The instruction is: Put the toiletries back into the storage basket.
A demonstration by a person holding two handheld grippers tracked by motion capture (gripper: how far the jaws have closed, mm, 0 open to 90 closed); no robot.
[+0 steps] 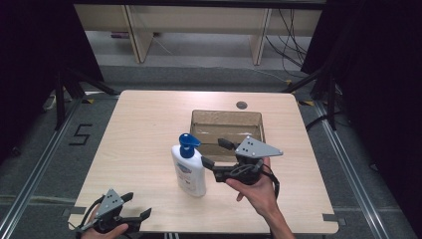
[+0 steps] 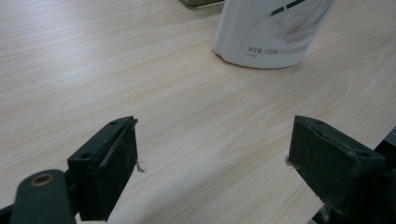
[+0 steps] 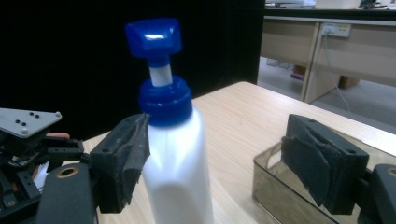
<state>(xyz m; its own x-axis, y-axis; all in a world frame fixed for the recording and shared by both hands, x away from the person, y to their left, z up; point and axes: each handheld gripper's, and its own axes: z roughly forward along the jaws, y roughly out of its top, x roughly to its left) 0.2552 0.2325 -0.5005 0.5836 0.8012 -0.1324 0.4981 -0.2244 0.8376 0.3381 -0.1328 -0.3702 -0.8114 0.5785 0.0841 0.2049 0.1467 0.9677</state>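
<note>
A white pump bottle (image 1: 189, 172) with a blue pump head stands upright near the middle of the table. My right gripper (image 1: 213, 152) is just right of it, held level, jaws pointing at the bottle. In the right gripper view the bottle (image 3: 175, 158) stands close against the left jaw, and the gripper (image 3: 217, 135) is open, with a wide gap to the right jaw. My left gripper (image 1: 139, 205) rests at the table's front left corner, open. In its own view the left gripper (image 2: 212, 135) holds nothing, and the bottle's base (image 2: 271, 32) is farther off.
A clear rectangular container (image 1: 226, 112) sits behind the bottle toward the table's far side; its near wall (image 3: 275, 186) shows beside my right jaw. The wooden table (image 1: 144, 129) is bare on its left half. Dark curtains flank the table.
</note>
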